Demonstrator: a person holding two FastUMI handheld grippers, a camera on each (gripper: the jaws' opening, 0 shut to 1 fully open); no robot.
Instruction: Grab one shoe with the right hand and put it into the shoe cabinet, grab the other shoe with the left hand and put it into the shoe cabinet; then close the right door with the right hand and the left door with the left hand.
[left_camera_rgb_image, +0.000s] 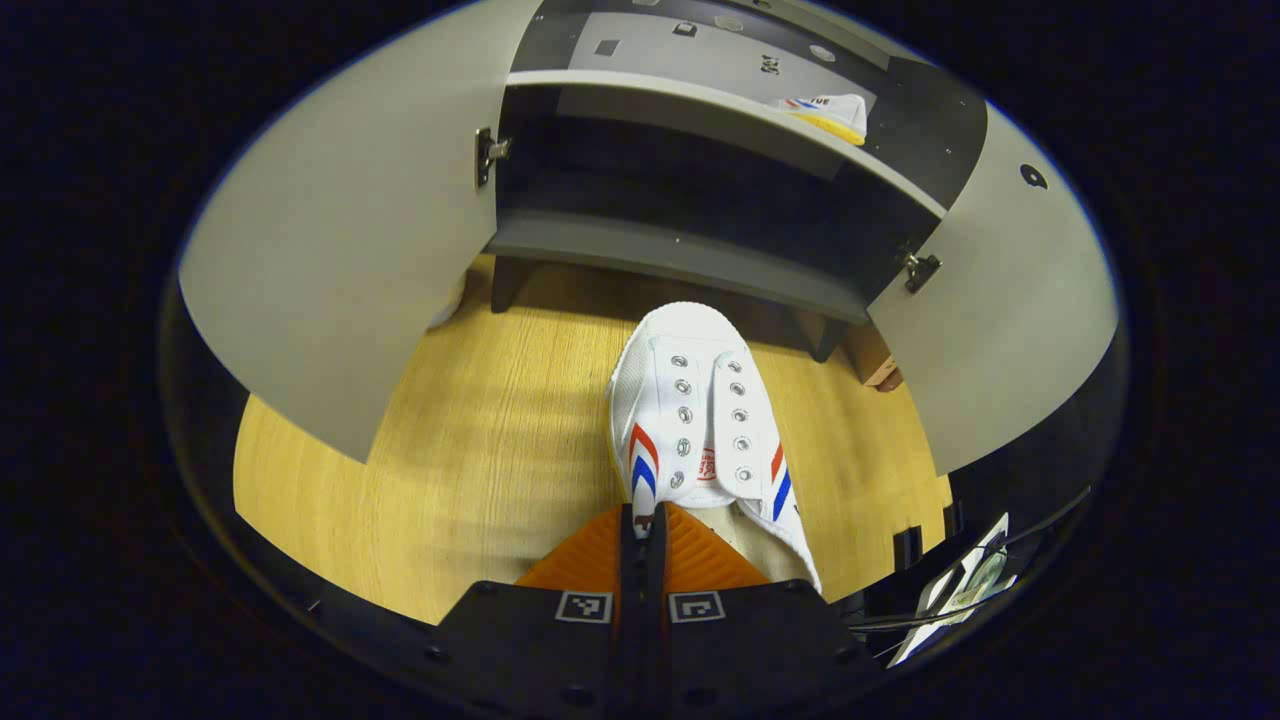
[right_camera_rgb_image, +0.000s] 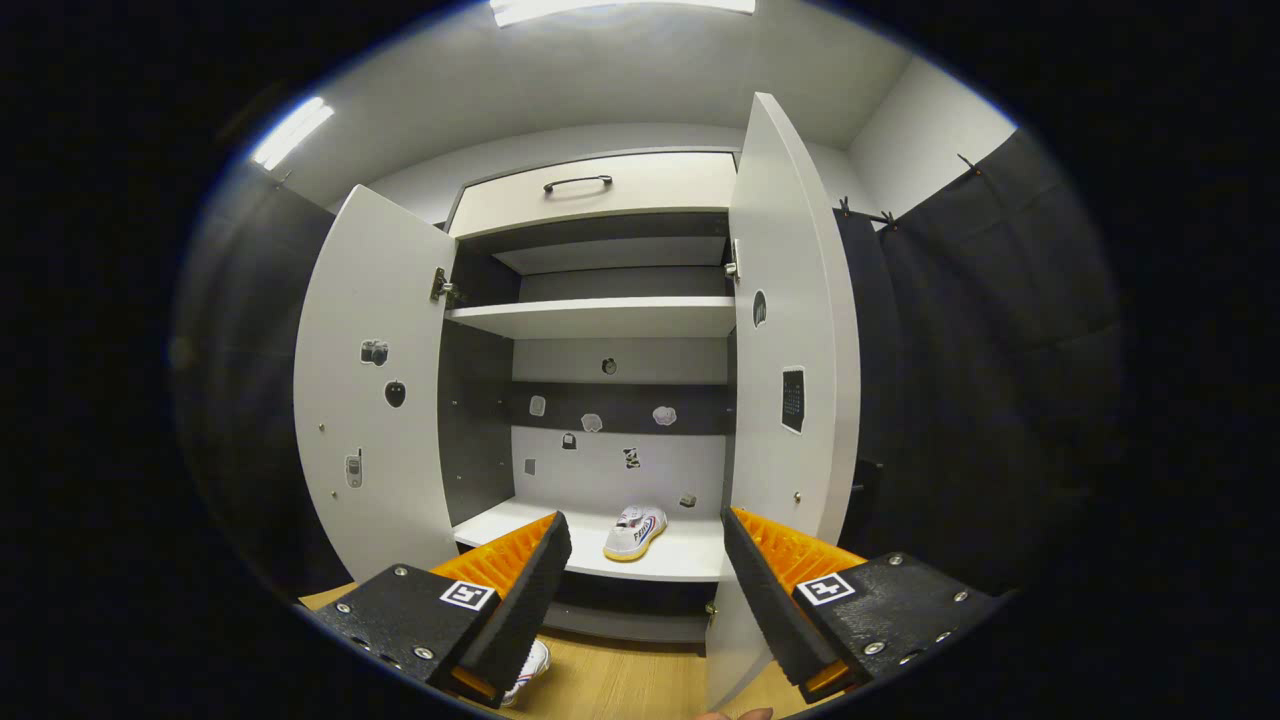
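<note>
A white shoe (left_camera_rgb_image: 700, 420) with red and blue stripes lies toe-first toward the open shoe cabinet (left_camera_rgb_image: 680, 255) over the wooden floor. My left gripper (left_camera_rgb_image: 643, 520) is shut on the edge of its collar at the heel end. The other white shoe (left_camera_rgb_image: 830, 112) sits on the cabinet's lower shelf, also visible in the right gripper view as the shelved shoe (right_camera_rgb_image: 634, 530). My right gripper (right_camera_rgb_image: 645, 590) stands open and bare in front of that shelf, a little back from it. Part of the held shoe (right_camera_rgb_image: 530, 665) peeks out below its left finger.
Both cabinet doors stand wide open: the left door (right_camera_rgb_image: 370, 400) and the right door (right_camera_rgb_image: 790, 380), which is close beside my right gripper. A drawer with a handle (right_camera_rgb_image: 580, 183) tops the cabinet. A small brown box (left_camera_rgb_image: 880, 365) sits by the cabinet's foot.
</note>
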